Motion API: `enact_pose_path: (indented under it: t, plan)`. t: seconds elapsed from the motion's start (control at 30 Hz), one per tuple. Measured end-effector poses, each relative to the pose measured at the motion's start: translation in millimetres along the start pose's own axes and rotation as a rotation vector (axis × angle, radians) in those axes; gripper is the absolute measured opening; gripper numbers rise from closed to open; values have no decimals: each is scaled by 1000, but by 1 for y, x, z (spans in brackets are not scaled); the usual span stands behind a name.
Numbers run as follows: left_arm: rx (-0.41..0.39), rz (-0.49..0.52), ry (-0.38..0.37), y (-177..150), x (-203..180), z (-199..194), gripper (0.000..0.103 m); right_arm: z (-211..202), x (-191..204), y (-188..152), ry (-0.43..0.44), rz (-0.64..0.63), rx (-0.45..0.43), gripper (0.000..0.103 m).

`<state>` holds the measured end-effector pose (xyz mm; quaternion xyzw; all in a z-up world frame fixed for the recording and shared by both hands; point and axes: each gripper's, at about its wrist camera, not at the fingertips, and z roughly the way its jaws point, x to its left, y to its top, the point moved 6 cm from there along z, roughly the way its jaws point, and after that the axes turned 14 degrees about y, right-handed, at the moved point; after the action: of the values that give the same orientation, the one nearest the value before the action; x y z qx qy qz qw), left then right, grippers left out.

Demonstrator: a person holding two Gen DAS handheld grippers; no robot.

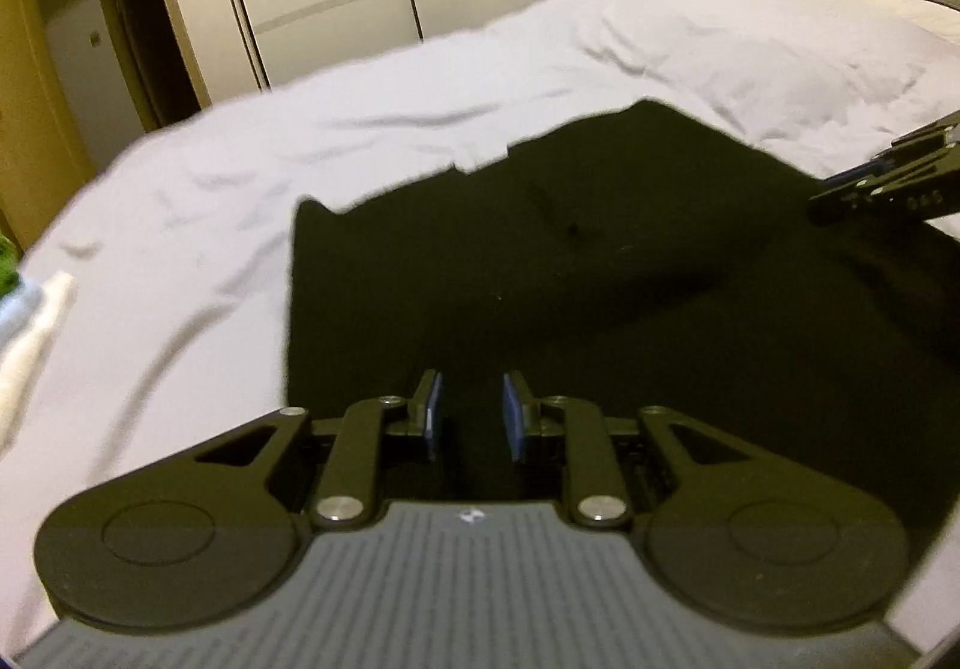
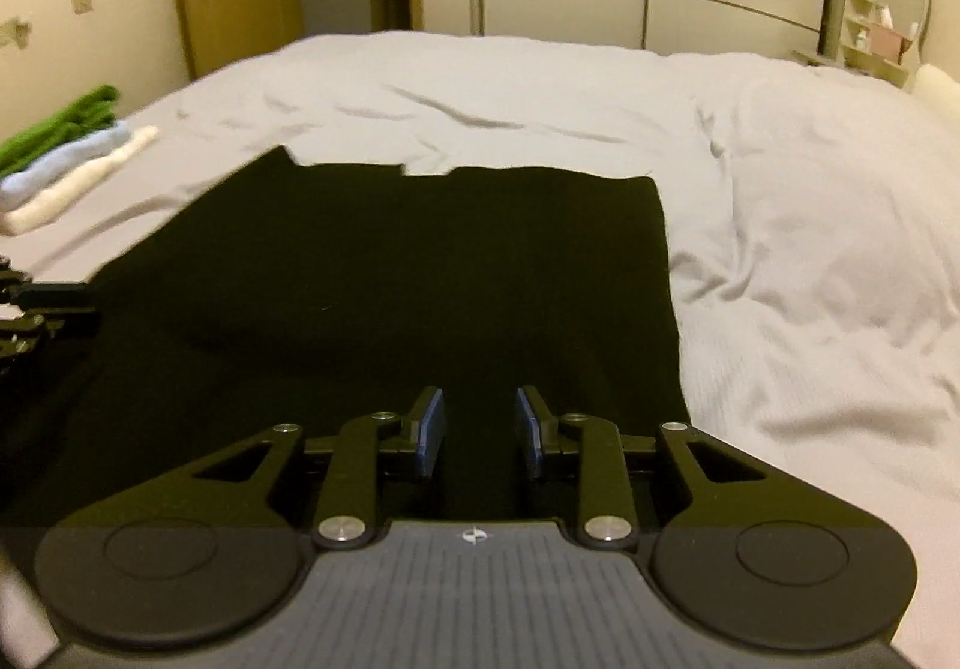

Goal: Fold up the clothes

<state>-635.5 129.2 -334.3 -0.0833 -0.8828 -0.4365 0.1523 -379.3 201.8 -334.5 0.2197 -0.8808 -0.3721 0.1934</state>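
Black fabric garment (image 2: 384, 279) lies spread flat on the white rumpled bedsheet (image 2: 540, 87), stretching ahead of both pairs of jaws. Left gripper (image 1: 472, 414) and right gripper (image 2: 480, 429) hover over its near edge, blue pads apart with nothing pinched between them.

left hand-held gripper (image 1: 472, 410) jaws parted, empty; over black garment (image 1: 600, 273); white bed (image 1: 300, 141)
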Motion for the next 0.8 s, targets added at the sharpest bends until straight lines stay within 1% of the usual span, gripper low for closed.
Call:
enact_pose_path:
  t: [0.03,0.1,0.13,0.2,0.27,0.3,0.33,0.37,0.43,0.53,0.67,0.7,0.8]
  plan:
    - [19,-12,2,1,0,14,20,12,-8,0,-26,5,25,31]
    - [44,-52,-7,5,0,31,20,30,-22,-5,-32,33,62,29]
    - [54,-73,-13,7,-1,39,20,33,-28,-8,-24,56,63,25]
    - [45,-69,3,10,-3,43,20,32,-35,-10,-12,97,58,24]
    - [44,-54,29,13,-3,39,20,22,-36,-13,-26,120,53,23]
    - [48,-61,35,13,-2,33,20,14,-33,-14,-30,130,48,23]
    - [56,-78,34,12,0,24,21,5,-30,-16,-34,138,40,27]
    - [63,-97,31,10,2,15,22,-8,-23,-19,-35,132,22,34]
    - [78,-115,42,1,5,-6,24,-31,-10,-25,-24,117,-6,43]
    - [111,-131,66,-26,6,-42,24,-63,7,-49,-25,103,-10,43]
    - [154,-136,128,-70,7,-64,25,-79,12,-91,-76,87,58,43]
    - [161,-146,140,-77,9,-69,25,-81,10,-100,-77,92,65,42]
    - [199,-188,182,-79,14,-91,25,-96,11,-109,-76,128,63,40]
